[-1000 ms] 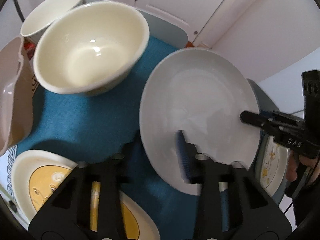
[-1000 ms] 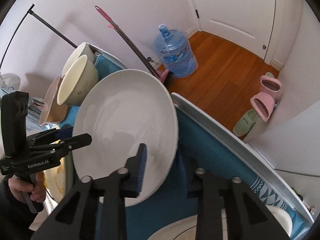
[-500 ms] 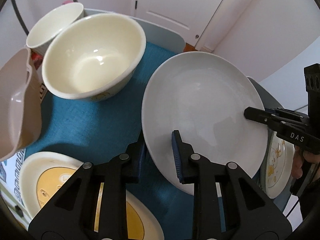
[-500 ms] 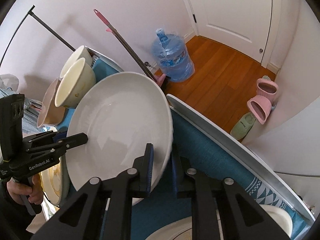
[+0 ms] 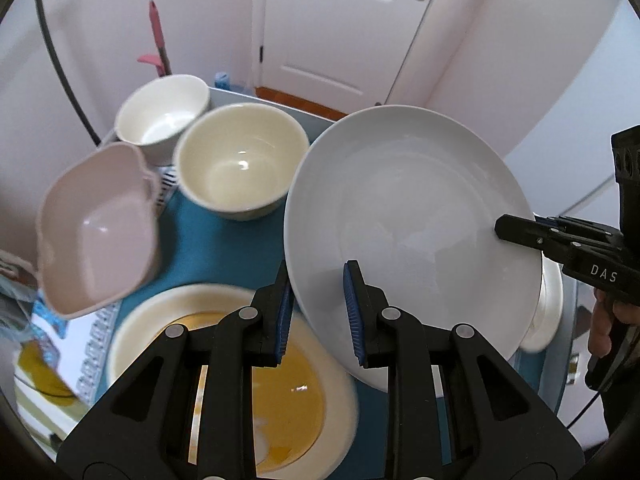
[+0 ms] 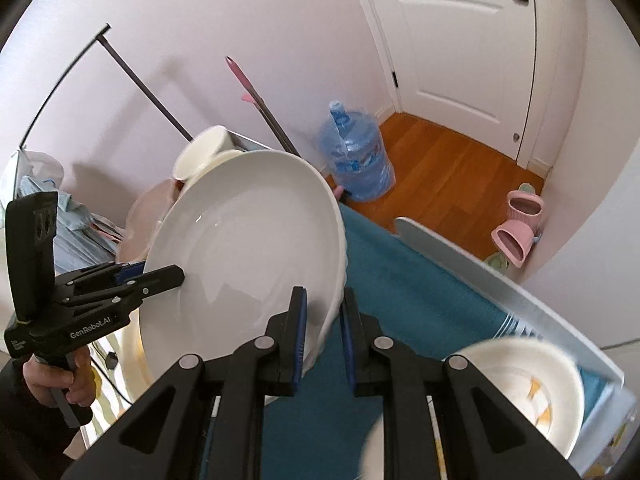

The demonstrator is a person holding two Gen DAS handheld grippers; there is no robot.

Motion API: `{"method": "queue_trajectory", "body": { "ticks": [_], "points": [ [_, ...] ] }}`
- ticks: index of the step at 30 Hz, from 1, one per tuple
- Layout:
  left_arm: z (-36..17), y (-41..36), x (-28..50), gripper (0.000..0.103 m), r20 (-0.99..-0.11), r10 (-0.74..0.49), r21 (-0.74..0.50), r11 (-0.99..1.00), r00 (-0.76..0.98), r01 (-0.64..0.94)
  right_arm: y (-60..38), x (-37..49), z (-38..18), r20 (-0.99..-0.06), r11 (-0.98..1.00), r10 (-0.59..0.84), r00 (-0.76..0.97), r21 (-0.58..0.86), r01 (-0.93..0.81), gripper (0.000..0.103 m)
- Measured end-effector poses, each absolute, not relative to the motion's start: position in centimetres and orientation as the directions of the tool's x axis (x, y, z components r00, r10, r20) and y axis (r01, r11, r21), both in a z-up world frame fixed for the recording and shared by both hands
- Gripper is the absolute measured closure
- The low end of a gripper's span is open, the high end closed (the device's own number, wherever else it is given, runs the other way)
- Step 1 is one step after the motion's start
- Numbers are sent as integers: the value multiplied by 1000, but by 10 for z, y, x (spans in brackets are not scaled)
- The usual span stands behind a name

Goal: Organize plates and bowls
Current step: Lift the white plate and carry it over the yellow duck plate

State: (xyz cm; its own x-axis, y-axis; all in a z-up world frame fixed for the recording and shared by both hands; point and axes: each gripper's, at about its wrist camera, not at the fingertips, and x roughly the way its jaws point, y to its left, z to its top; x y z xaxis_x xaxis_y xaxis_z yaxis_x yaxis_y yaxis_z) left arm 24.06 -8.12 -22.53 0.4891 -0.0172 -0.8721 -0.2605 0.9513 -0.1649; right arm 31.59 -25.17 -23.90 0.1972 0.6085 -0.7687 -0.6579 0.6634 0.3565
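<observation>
A large white plate (image 5: 404, 216) is held in the air above the blue mat, tilted, with both grippers on its rim. My left gripper (image 5: 318, 312) is shut on its near rim, one pad above and one below. My right gripper (image 6: 323, 330) is shut on the opposite rim; it also shows in the left wrist view (image 5: 520, 232), and the plate shows in the right wrist view (image 6: 248, 256). A cream bowl (image 5: 240, 164), a white bowl (image 5: 162, 114) and a pink bowl (image 5: 96, 228) stand behind. A yellow-centred plate (image 5: 240, 380) lies below.
The dishes sit on a blue mat (image 6: 408, 300) on a grey tray with a raised edge (image 6: 500, 280). Another patterned plate (image 6: 520, 392) lies at the right. A water jug (image 6: 356, 160), pink slippers (image 6: 516, 232) and a door (image 6: 460, 40) are beyond the table.
Both grippers closed on the white plate's rim and lifted it up off the mat; the bowls and yellow plate now look farther below.
</observation>
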Motion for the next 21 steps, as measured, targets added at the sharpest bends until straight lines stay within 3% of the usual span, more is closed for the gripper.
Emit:
{"method": "queue_trajectory", "body": {
  "ticks": [8, 21],
  "points": [
    [-205, -39, 184, 81, -874, -69, -165, 973, 481, -160, -225, 237, -232, -763, 727, 593, 257, 372, -577, 88],
    [-263, 21, 137, 81, -904, -158, -172, 985, 398, 0, -173, 156, -284, -812, 840, 495, 308, 357, -408, 88]
  ]
}}
